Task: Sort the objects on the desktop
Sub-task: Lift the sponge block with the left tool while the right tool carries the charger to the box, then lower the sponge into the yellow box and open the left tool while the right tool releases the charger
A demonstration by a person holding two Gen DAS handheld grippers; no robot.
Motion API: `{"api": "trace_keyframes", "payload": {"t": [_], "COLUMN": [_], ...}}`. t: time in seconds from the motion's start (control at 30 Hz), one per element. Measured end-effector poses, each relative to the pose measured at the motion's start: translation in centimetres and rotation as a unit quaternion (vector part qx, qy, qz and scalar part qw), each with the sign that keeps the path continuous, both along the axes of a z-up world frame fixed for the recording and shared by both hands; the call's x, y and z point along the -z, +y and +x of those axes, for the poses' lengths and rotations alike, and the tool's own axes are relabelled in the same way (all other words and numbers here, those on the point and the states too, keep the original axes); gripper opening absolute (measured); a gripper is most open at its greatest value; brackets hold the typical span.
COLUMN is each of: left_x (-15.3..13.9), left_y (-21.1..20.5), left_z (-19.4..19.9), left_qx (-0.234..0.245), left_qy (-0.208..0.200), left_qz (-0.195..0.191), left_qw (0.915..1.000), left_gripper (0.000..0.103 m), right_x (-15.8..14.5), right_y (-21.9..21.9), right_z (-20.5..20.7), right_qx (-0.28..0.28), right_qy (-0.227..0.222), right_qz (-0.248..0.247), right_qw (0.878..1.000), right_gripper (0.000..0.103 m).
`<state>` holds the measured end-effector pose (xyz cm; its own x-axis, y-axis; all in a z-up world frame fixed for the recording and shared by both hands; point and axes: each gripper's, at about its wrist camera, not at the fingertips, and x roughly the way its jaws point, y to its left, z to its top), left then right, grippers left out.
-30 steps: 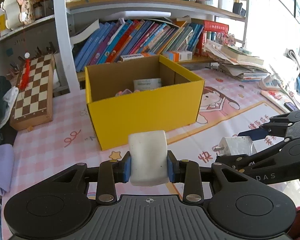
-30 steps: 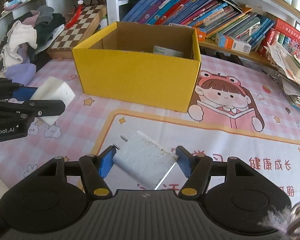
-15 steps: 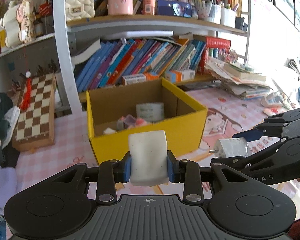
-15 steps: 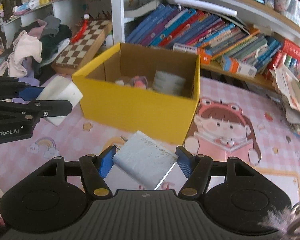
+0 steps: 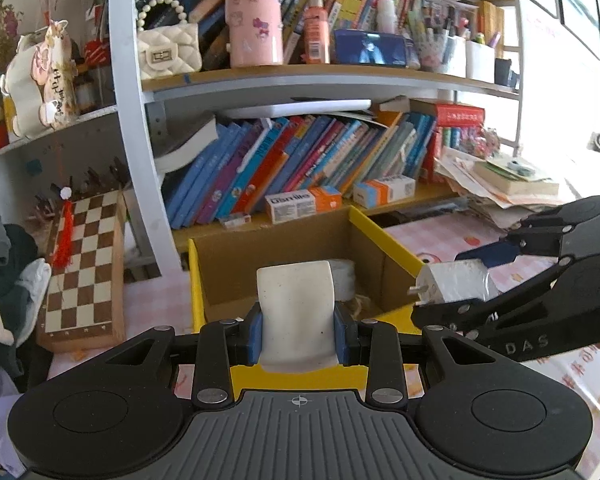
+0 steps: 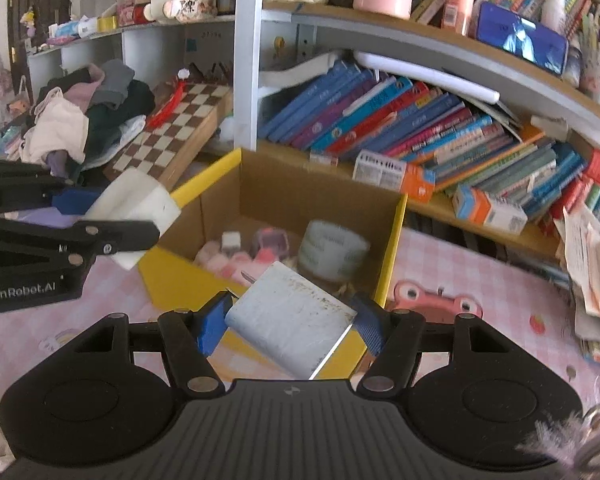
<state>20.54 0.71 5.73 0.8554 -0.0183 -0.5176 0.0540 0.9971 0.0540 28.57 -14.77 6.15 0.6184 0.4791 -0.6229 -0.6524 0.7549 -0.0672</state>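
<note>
My left gripper (image 5: 298, 338) is shut on a white eraser-like block (image 5: 296, 312), also seen in the right wrist view as the white block (image 6: 136, 208). My right gripper (image 6: 290, 322) is shut on a scuffed white charger plug (image 6: 288, 320), whose prongs point toward the box; in the left wrist view the charger plug (image 5: 452, 282) shows at right. Both hang at the near rim of the open yellow cardboard box (image 6: 394, 240), the same yellow box (image 5: 196, 280) filling the middle of the left wrist view. Inside lie a tape roll (image 6: 332, 250) and small pink items (image 6: 236, 258).
A bookshelf with slanted books (image 6: 400, 128) stands right behind the box. A chessboard (image 5: 84, 264) leans at left beside piled clothes (image 6: 84, 120). Stacked papers (image 5: 500, 188) lie at right. The pink cartoon desk mat (image 6: 480, 280) spreads to the right of the box.
Both grippers have risen and moved forward toward the yellow box, each keeping its object; the box now sits directly under the fingertips and its contents have come into view.
</note>
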Motion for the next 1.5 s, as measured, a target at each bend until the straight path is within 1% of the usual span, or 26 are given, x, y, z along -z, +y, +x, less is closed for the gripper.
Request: {"api": "trace_keyframes", "payload": {"t": [0.23,0.4,0.7,1.0,1.17,1.33,1.5], "left_x": [-0.1,0.0,1.5,4.0,5.6,7.3,7.8], "left_y": [0.4,0.4,1.0,1.8,2.2,2.1,2.1], "left_z": [2.3,4.1,7.6,10.9,12.2,12.6,12.7], "left_qx": [-0.014,-0.023,-0.035,-0.048,-0.045,-0.042,-0.042], "left_qy": [0.0,0.002,0.026,0.067,0.097,0.125,0.133], "left_qz": [0.013,0.023,0.03,0.036,0.04,0.046,0.057], "left_qw": [0.9998,0.9995,0.9986,0.996,0.9934,0.9902,0.9885], "left_gripper": [0.032,0.032,0.032,0.032,0.032,0.032,0.032], "right_x": [-0.8,-1.2,-0.8,1.7,3.4,4.4,5.5], "right_y": [1.1,1.9,3.7,6.1,7.6,9.7,12.4], "right_z": [3.2,5.7,9.9,13.2,14.8,16.7,18.1], "right_qx": [-0.02,-0.024,-0.037,-0.054,-0.059,-0.065,-0.087], "right_qy": [-0.015,-0.021,-0.022,-0.004,0.004,0.011,0.031], "right_qz": [0.008,0.016,0.011,-0.012,-0.026,-0.029,-0.036], "right_qw": [1.0,0.999,0.999,0.998,0.998,0.997,0.995], "right_gripper": [0.064,0.064,0.064,0.064,0.064,0.064,0.063]}}
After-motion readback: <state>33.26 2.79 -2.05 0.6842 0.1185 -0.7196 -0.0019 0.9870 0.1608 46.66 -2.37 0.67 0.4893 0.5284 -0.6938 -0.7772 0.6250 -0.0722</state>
